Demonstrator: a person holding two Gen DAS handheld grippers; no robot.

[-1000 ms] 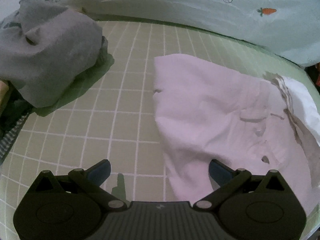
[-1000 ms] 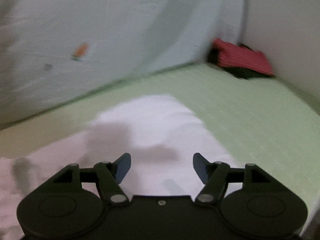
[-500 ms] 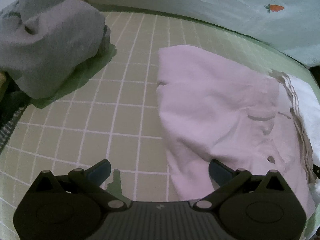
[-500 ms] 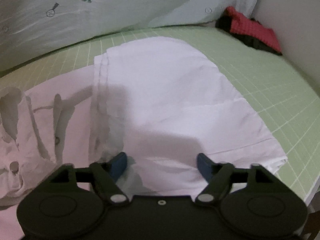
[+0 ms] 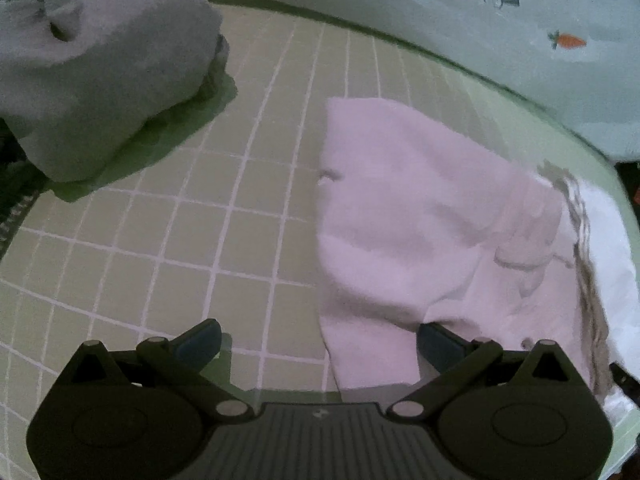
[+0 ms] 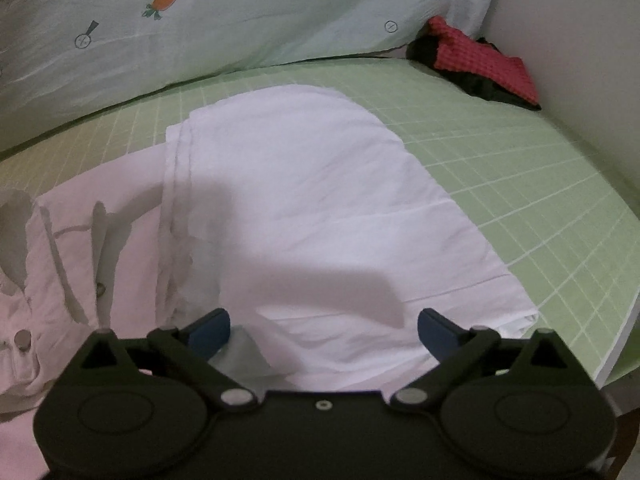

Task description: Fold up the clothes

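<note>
A white shirt [image 6: 304, 200] lies spread flat on the green gridded bed sheet [image 6: 520, 200]; its buttoned front and folds show at the left of the right wrist view. The same shirt [image 5: 420, 220] looks pinkish in the left wrist view, with its left edge near the picture's middle. My right gripper [image 6: 324, 330] hovers over the shirt's near hem, its jaws opening wide, cloth below them but nothing pinched. My left gripper [image 5: 318, 342] stands open over the shirt's near left corner, one fingertip above the sheet and the other above the cloth.
A heap of grey clothes [image 5: 92, 72] lies at the far left on the sheet. A pale green pillow with carrot prints [image 6: 200, 28] runs along the back. A red and black garment [image 6: 484, 64] sits in the far right corner by the wall. The bed's edge [image 6: 616, 340] falls off at the right.
The right gripper has swung down over the shirt's hem and its jaws have spread wider. The left wrist view has shifted slightly; the left gripper stays open in much the same place.
</note>
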